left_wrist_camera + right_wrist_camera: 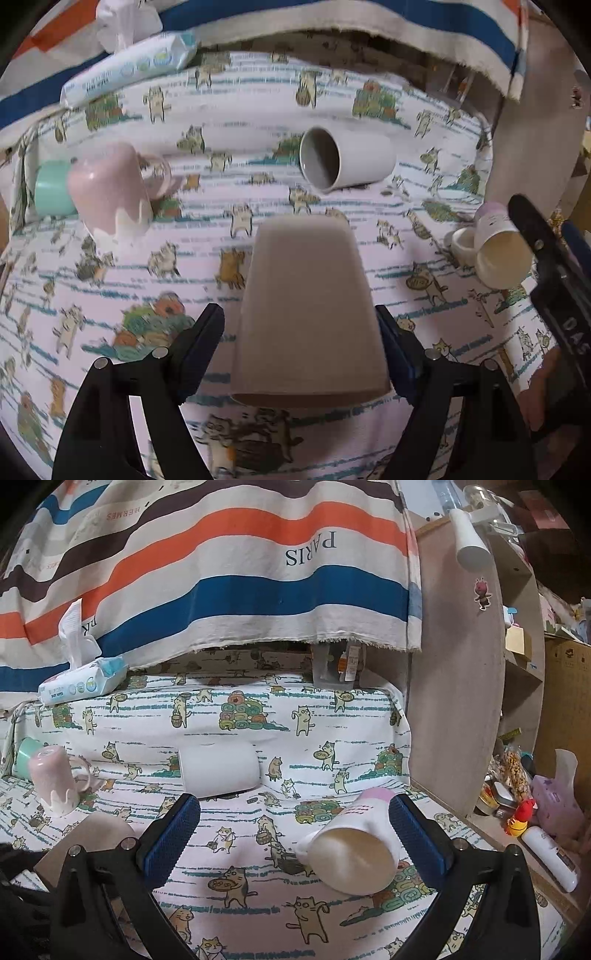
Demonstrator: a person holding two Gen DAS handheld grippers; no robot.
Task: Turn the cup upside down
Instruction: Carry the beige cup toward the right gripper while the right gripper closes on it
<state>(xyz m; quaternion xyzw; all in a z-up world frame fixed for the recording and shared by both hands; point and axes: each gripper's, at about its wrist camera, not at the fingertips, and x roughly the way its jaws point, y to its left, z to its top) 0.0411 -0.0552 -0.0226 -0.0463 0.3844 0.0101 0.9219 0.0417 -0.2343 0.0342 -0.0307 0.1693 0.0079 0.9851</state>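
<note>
A beige cup stands upside down on the cat-print cloth, between the fingers of my left gripper. The jaws are open and stand a little apart from its sides. It also shows at the left edge of the right wrist view. A white mug with a pink base lies on its side, mouth toward me, just inside the right finger of my open right gripper; it also shows in the left wrist view. A white cup lies on its side farther back.
A pink mug stands upside down at the left, beside a mint cup. A pack of baby wipes lies at the back left under a striped hanging cloth. A wooden shelf unit with clutter stands at the right.
</note>
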